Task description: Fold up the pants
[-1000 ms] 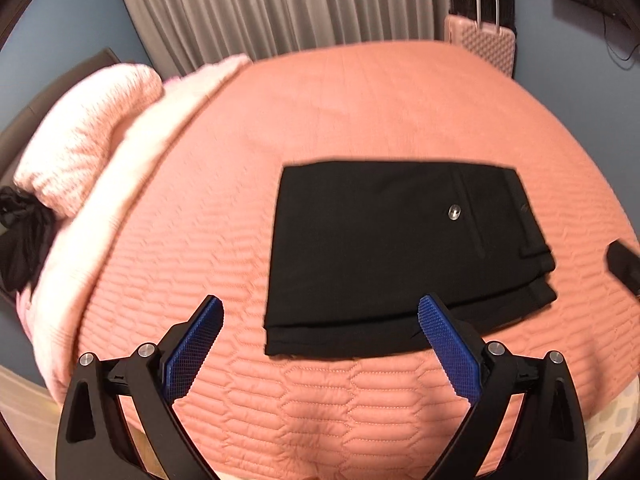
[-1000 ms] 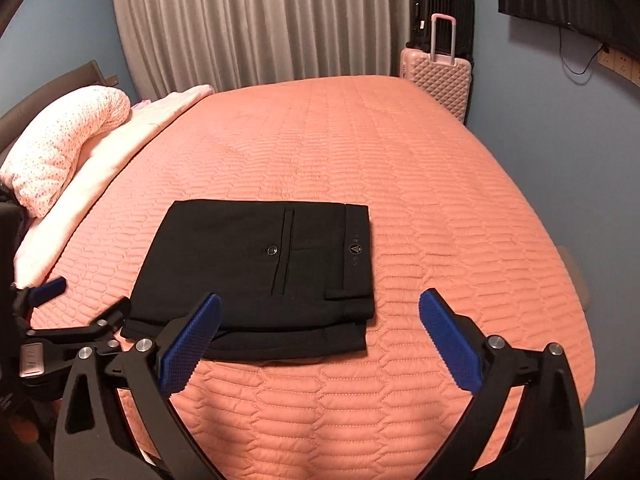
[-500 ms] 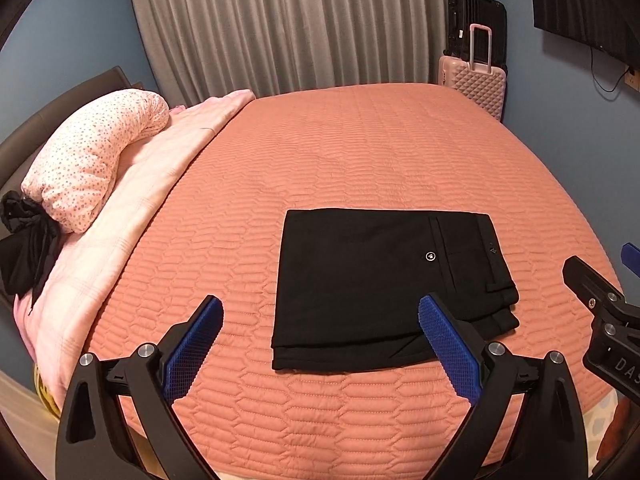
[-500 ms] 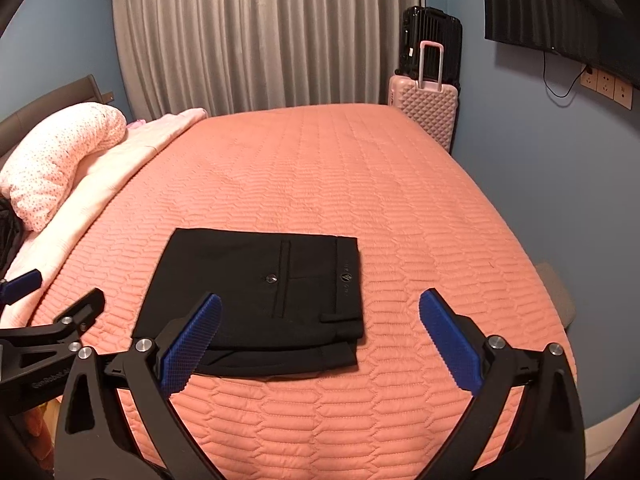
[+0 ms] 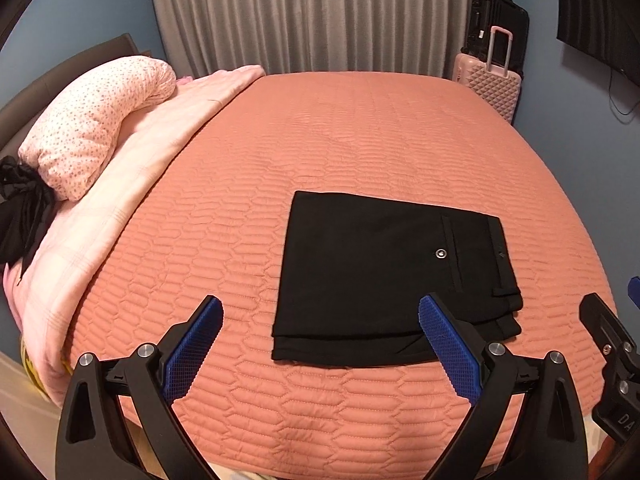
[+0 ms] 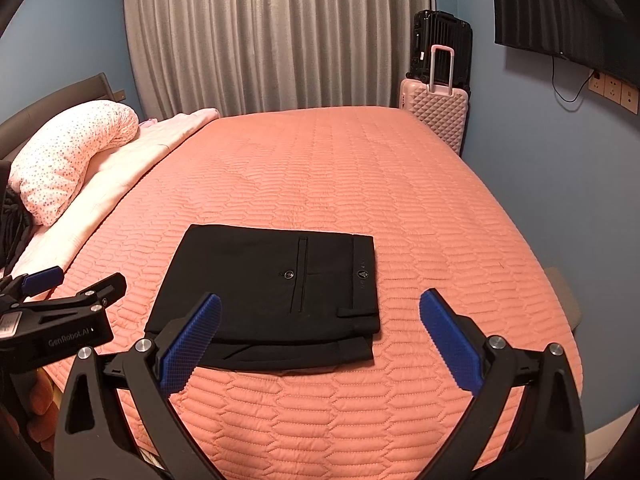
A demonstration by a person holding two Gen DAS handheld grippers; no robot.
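Black folded pants (image 5: 384, 276) lie flat on the salmon quilted bedspread (image 5: 360, 152), at twelve o'clock beyond the left gripper (image 5: 320, 344) and right gripper (image 6: 320, 340), both spread wide, holding nothing.

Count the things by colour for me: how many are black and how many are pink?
Black: 3, the folded pants, the black suitcase and the bundle of black cloth.
Pink: 4, the pink suitcase, the spotted pillow, the pale pink blanket and the salmon quilted bedspread.
Total: 7
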